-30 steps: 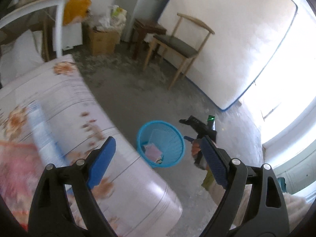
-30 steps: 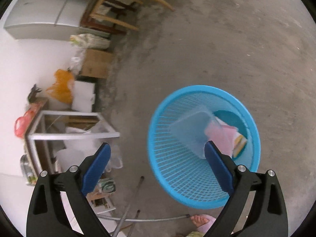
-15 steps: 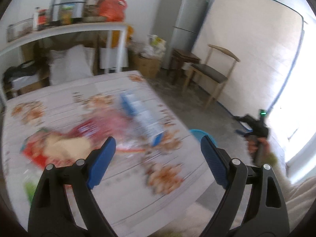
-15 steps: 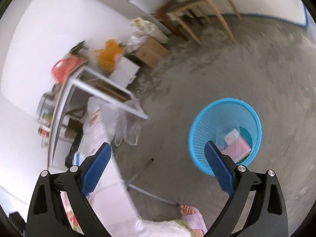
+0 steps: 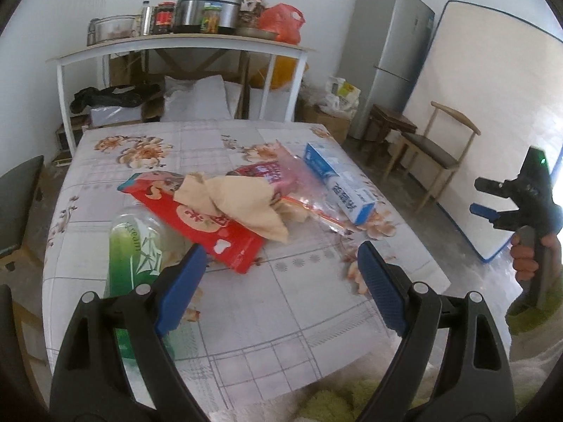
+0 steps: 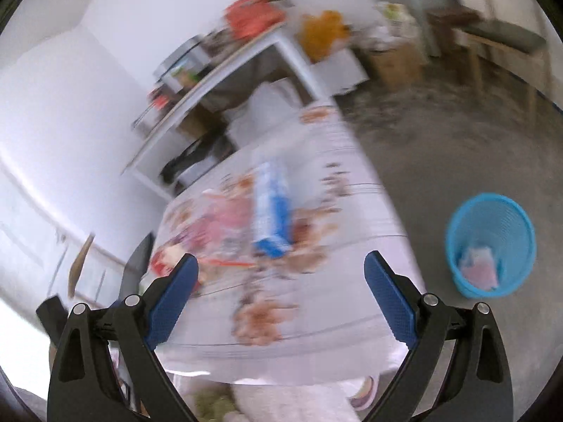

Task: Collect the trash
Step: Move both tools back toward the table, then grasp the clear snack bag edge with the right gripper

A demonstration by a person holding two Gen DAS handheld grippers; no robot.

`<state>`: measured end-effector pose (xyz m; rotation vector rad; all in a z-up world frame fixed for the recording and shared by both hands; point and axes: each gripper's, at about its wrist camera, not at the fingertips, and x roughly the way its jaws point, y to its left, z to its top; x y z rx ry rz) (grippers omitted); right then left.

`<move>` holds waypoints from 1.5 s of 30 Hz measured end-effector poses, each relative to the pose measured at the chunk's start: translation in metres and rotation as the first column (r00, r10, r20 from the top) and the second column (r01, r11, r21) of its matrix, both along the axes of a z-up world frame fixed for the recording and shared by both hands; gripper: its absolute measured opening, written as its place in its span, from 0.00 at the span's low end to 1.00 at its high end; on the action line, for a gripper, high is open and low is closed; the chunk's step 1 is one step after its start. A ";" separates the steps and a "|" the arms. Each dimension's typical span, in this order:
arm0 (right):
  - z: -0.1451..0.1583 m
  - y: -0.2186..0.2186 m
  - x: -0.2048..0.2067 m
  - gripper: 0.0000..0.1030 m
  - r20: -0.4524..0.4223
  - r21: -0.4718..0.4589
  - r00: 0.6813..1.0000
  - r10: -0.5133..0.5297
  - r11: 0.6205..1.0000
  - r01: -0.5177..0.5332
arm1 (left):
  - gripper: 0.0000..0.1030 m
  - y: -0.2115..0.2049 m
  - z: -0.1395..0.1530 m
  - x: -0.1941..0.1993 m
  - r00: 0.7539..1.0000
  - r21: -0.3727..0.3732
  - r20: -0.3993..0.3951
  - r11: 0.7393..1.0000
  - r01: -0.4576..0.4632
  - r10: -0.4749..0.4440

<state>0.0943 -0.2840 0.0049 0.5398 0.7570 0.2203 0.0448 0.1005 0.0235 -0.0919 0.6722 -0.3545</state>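
Trash lies on the floral table [image 5: 281,309]: a red snack bag [image 5: 197,221], a crumpled tan paper [image 5: 242,204], a clear pink zip bag [image 5: 281,179], a blue-white box [image 5: 341,183] and a green-label plastic bottle [image 5: 130,246]. My left gripper [image 5: 281,274] is open and empty above the table's near part. My right gripper [image 6: 281,295] is open and empty; it also shows at the right of the left wrist view [image 5: 492,207], off the table's edge. The blue bin [image 6: 491,249] stands on the floor right of the table with pink trash inside.
A white shelf [image 5: 176,42] with pots and jars stands behind the table. A grey fridge [image 5: 387,52], a wooden chair [image 5: 432,151], a stool and a leaning mattress [image 5: 492,105] are at the right. A dark chair [image 5: 17,204] is at the left. The right wrist view is blurred.
Both grippers have swung up from the bin and floor toward the table. The table's trash is in the left view; the bin has slid to the right edge of the right view.
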 end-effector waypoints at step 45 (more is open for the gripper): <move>-0.098 0.262 0.096 0.34 -0.089 -0.928 0.879 0.468 0.281 -0.244 | 0.33 -0.005 -0.045 0.041 0.993 0.052 -0.044 0.993 -0.104 0.106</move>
